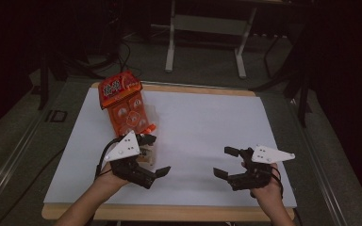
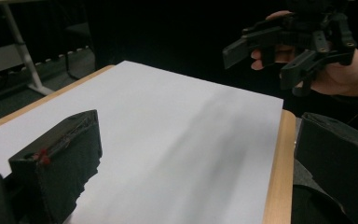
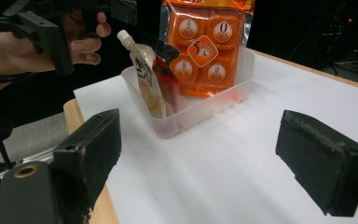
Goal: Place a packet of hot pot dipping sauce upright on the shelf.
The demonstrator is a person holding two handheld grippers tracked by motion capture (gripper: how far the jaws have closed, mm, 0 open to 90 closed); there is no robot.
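Both tongs — left point(image 1: 156, 157), right point(image 1: 226, 162) — spread, empty; orange packet point(image 1: 125, 104) stands in tub point(image 3: 200, 105), long axis upright.

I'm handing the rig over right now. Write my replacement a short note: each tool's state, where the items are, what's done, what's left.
Left tool: open, holding nothing, just beside the clear bin at the table's left.
Right tool: open, holding nothing, over bare white table at the right, jaws pointing toward the bin.
Items: orange snack pack stands upright in the bin, leaning on its far wall; spouted pouch stands at the bin's near end.
Done: both items sit in the bin.
Left: likely just backing the tools away; I can't tell whether more is to be packed.
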